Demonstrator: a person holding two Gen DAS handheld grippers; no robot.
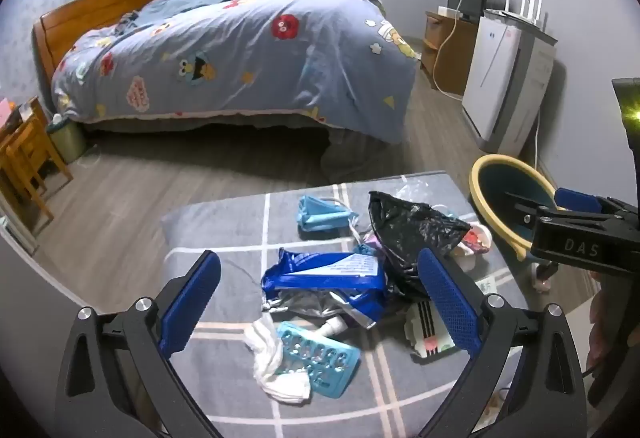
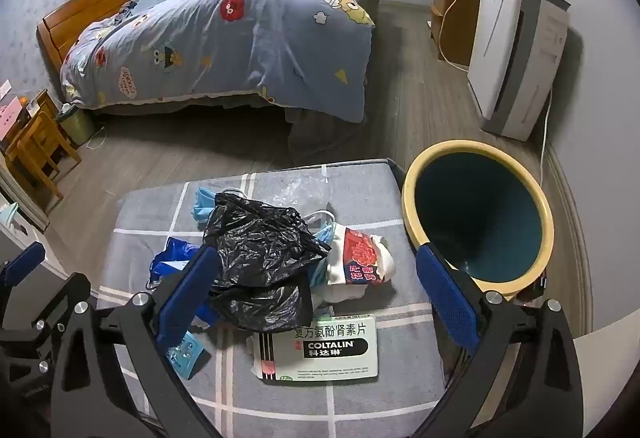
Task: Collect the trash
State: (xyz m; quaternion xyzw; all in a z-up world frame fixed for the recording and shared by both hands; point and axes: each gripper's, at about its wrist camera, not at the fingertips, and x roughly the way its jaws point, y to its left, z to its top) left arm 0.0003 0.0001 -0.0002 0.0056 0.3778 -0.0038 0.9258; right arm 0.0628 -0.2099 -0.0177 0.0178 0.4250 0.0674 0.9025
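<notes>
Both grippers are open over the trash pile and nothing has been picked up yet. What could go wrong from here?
1. The black plastic bag lies over other scraps, so a grab there may drag several pieces off the padded surface.
2. The flat Coltalin box may slide rather than lift between the right gripper's wide jaws.
3. The bin stands beside the surface, so light pieces could miss it.

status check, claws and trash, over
Left claw open, empty, over the trash pile. Right claw open, empty. Bin beside the cushion, nothing blocking.
</notes>
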